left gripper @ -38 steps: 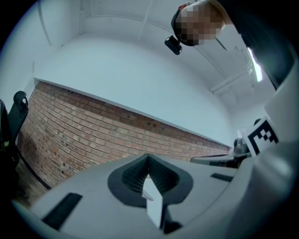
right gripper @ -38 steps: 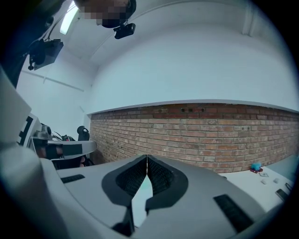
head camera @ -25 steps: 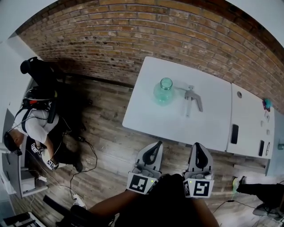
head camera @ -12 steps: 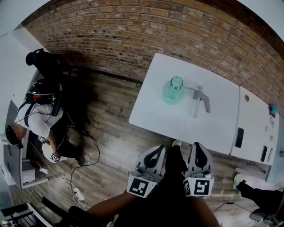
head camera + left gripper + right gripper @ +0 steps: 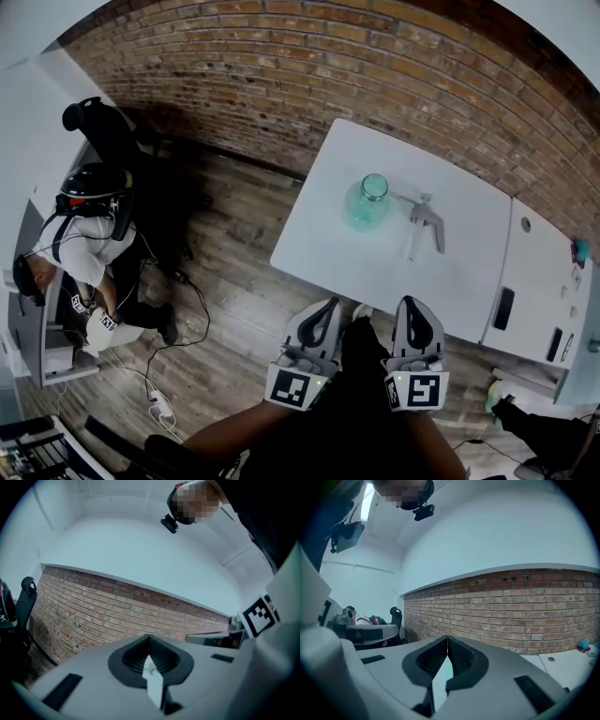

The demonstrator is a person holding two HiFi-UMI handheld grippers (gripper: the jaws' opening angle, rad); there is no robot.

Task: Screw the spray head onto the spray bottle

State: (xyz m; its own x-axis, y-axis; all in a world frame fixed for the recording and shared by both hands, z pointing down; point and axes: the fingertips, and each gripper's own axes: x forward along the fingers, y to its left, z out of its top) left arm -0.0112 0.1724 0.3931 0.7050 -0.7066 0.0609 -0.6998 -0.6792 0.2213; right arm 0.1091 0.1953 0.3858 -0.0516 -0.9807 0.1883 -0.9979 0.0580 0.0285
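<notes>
A clear green spray bottle [image 5: 367,203] stands upright with its neck uncapped on the white table [image 5: 328,239] in the head view. The grey spray head [image 5: 425,220] with its dip tube lies flat on the table just right of the bottle. My left gripper [image 5: 325,309] and right gripper [image 5: 413,307] are held side by side near the table's front edge, well short of both objects. Both are shut with nothing between the jaws. In the left gripper view [image 5: 149,645] and the right gripper view [image 5: 447,641] the jaws meet tip to tip and the bottle is hidden.
A second white table [image 5: 544,281] with small dark items adjoins on the right. A brick wall [image 5: 281,84] runs behind. At the left a person [image 5: 80,253] sits at a desk beside a black chair [image 5: 98,127]. Cables [image 5: 178,328] lie on the wooden floor.
The view has shifted, so the table, bottle and spray head sit further right and a little lower in the head view. Both grippers stay shut and side by side near the table's edge.
</notes>
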